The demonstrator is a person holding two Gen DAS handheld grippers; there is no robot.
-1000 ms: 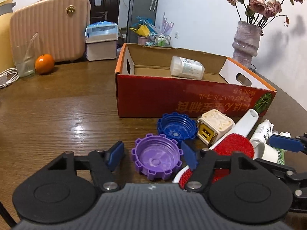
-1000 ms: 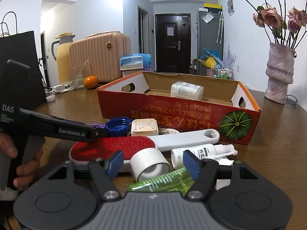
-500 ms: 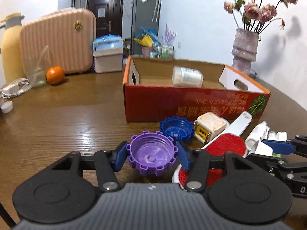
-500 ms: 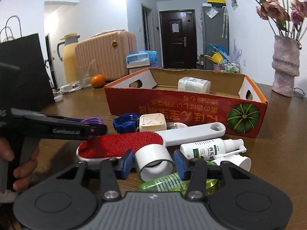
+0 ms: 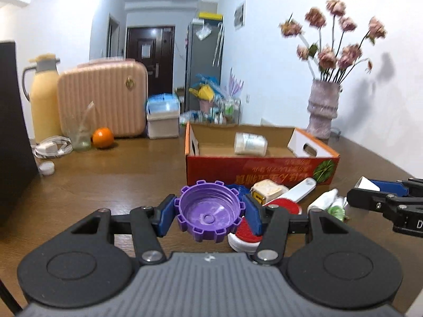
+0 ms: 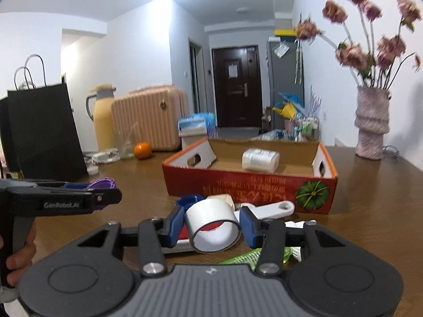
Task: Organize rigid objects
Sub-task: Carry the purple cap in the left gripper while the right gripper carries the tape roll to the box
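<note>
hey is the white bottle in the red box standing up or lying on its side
Lying on its side. The white bottle rests lengthwise on the floor of the red box, its round end facing one side wall rather than upward.

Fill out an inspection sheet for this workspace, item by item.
Surface: brown wooden table, glossy.
Job's things: purple cap and tape roll gripped; white bottle lying inside the red cardboard box; blue cap, lint brush, beige cube and green tube in front of the box.
Clutter: orange, glass, thermos, suitcase, vase, black bag.
Grippers: left gripper shut on purple cap; right gripper shut on tape roll.
Cables: coiled white cable.
Surroundings: door, white walls.
</note>
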